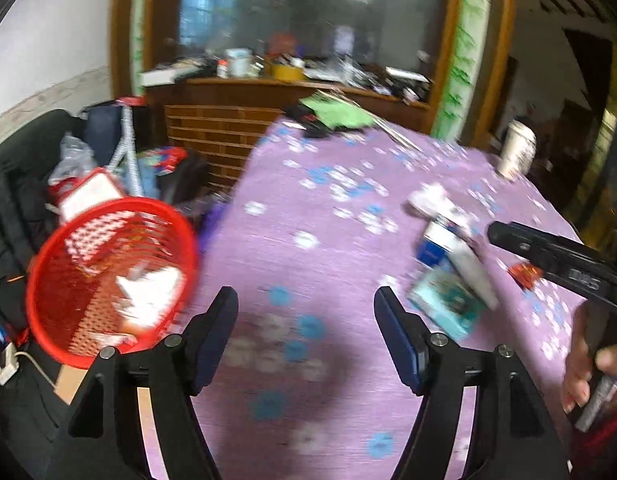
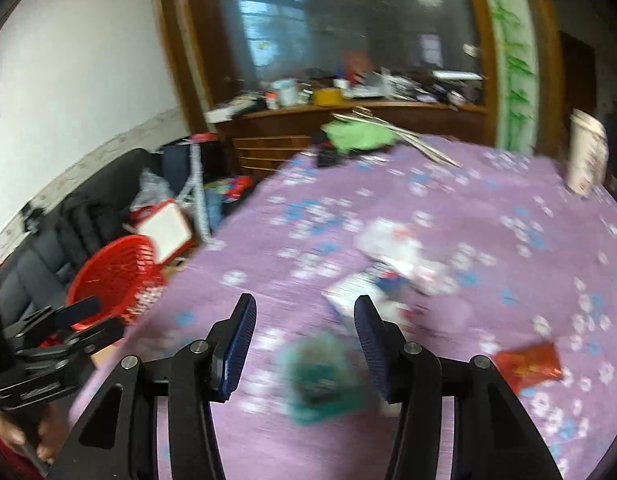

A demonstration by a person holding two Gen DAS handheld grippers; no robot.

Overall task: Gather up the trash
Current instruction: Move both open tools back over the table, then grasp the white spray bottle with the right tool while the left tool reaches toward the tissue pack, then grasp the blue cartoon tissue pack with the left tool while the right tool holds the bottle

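Both views are motion-blurred. A red mesh basket (image 1: 108,280) stands off the table's left edge with white paper trash (image 1: 148,292) inside; it also shows in the right wrist view (image 2: 116,276). My left gripper (image 1: 306,300) is open and empty over the purple flowered tablecloth (image 1: 308,208). My right gripper (image 2: 305,310) is open and empty, hovering above a teal packet (image 2: 320,376). Beyond it lie a white and blue box (image 2: 364,288), crumpled white wrappers (image 2: 392,244) and a red wrapper (image 2: 528,364). The left wrist view shows the teal packet (image 1: 444,304), the box (image 1: 448,248) and the red wrapper (image 1: 524,274).
A tall paper cup (image 2: 586,152) stands at the table's far right. A green cloth (image 2: 356,134) and sticks (image 2: 412,136) lie at the far edge. A dark sofa (image 2: 48,240) with clutter sits left, a cluttered wooden cabinet (image 2: 348,108) behind.
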